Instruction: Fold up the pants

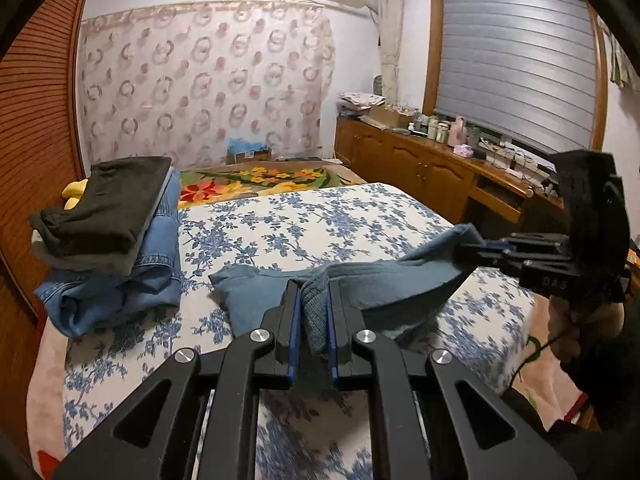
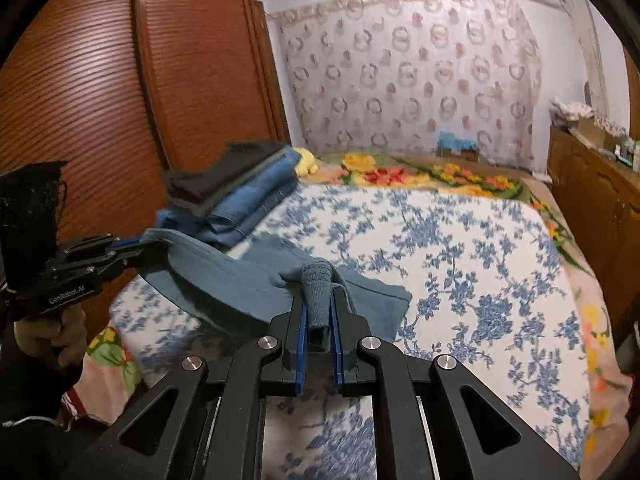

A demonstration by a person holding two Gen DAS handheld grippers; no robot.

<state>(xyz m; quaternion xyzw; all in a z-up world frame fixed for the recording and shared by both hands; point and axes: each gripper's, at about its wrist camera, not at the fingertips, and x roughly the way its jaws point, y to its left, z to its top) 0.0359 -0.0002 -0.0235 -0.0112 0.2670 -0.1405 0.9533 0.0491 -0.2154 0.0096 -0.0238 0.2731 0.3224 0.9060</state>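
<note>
Teal-blue pants (image 1: 384, 284) hang stretched between my two grippers above the bed's near end. My left gripper (image 1: 314, 292) is shut on a ribbed edge of the pants; it also shows at the left of the right wrist view (image 2: 132, 250). My right gripper (image 2: 319, 300) is shut on a bunched ribbed edge of the pants (image 2: 240, 284); it also shows at the right of the left wrist view (image 1: 472, 246). The far part of the pants rests on the bed.
The bed (image 1: 320, 216) has a blue floral sheet (image 2: 460, 248). A stack of folded clothes, dark on top of blue denim (image 1: 108, 240), sits at its left side (image 2: 236, 196). A wooden wardrobe (image 2: 120, 100) stands left, a cluttered wooden cabinet (image 1: 420, 160) right.
</note>
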